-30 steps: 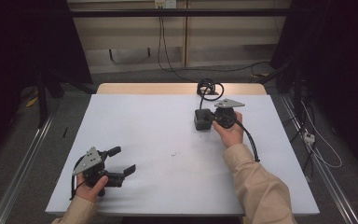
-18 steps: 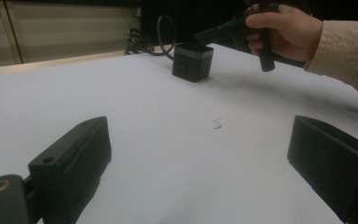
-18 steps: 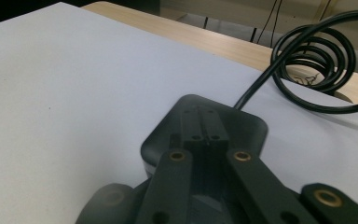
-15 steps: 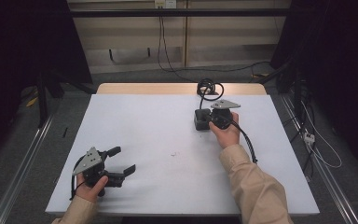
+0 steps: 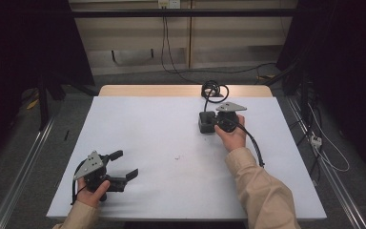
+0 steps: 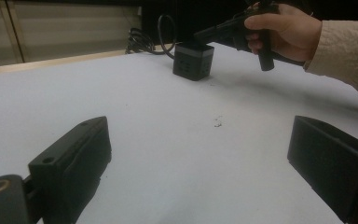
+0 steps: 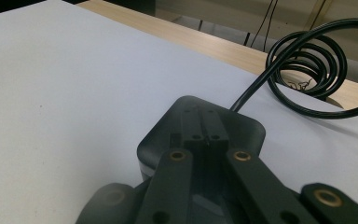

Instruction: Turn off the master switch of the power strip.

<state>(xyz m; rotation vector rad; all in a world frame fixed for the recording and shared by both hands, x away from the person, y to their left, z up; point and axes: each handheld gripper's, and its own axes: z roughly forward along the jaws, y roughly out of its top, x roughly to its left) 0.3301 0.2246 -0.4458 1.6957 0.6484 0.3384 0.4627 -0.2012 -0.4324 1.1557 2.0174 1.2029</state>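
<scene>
A small black box (image 5: 204, 125) stands on the white table (image 5: 171, 191) at the back right, with a black cable (image 5: 214, 89) coiled behind it. My right gripper (image 5: 212, 120) is shut, jaws pressed together with nothing between them. In the right gripper view its tips (image 7: 201, 114) lie over the top of the box (image 7: 249, 128), and the cable coil (image 7: 307, 65) lies beyond. My left gripper (image 5: 126, 164) sits near the front left corner, open and empty. In the left gripper view its wide-apart jaws (image 6: 200, 158) face the box (image 6: 193, 61) across the table.
A tiny speck (image 5: 177, 157) lies mid-table. The table's wooden back edge (image 5: 171, 89) shows behind the white sheet. Cables run across the floor behind and to the right, and metal rails (image 5: 24, 162) flank the table.
</scene>
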